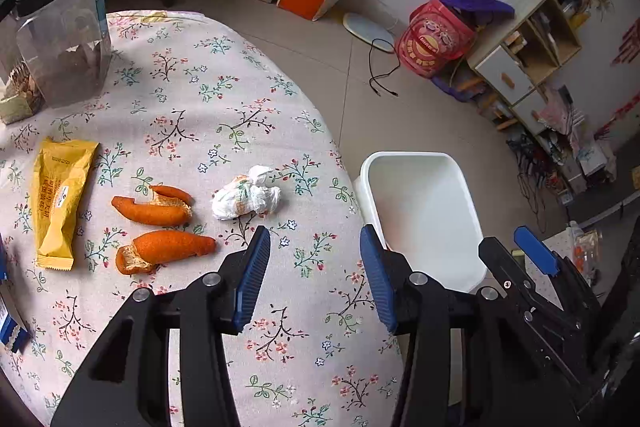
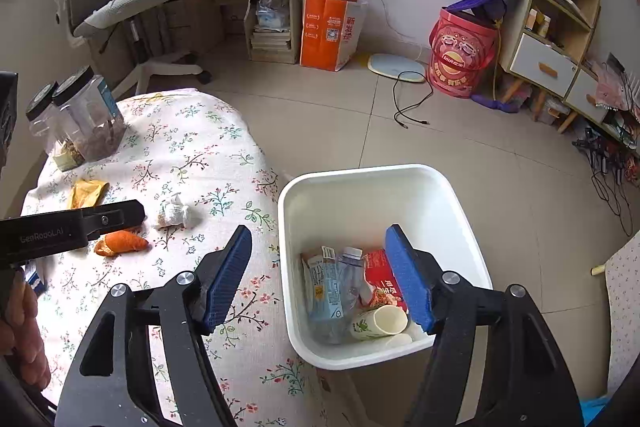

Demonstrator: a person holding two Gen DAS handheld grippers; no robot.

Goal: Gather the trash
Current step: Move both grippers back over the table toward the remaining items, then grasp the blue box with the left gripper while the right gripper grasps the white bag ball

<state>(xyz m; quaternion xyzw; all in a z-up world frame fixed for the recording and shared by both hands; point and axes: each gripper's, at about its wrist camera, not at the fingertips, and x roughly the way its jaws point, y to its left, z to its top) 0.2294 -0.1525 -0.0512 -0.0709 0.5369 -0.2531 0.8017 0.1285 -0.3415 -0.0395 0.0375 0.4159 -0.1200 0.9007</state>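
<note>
On the floral tablecloth [image 1: 200,87] lie a crumpled white tissue [image 1: 246,197], two orange peels [image 1: 154,207] [image 1: 168,249] and a yellow wrapper [image 1: 60,199]. My left gripper [image 1: 314,247] hovers open and empty over the cloth, just in front of the tissue. A white bin [image 2: 356,171] stands on the floor by the table edge and holds a plastic bottle [image 2: 352,275], a carton, a red packet and a paper cup [image 2: 378,323]. My right gripper [image 2: 318,239] is open and empty above the bin's left rim. The tissue [image 2: 174,213] and one peel [image 2: 122,243] also show in the right wrist view.
Clear jars with black lids [image 1: 64,39] and a small box stand at the table's far left. A blue packet [image 1: 10,327] lies at the left edge. A hand [image 2: 24,327] holds the left gripper. An office chair [image 2: 120,7], an orange bag [image 2: 328,31] and a red bucket [image 2: 460,55] stand on the floor.
</note>
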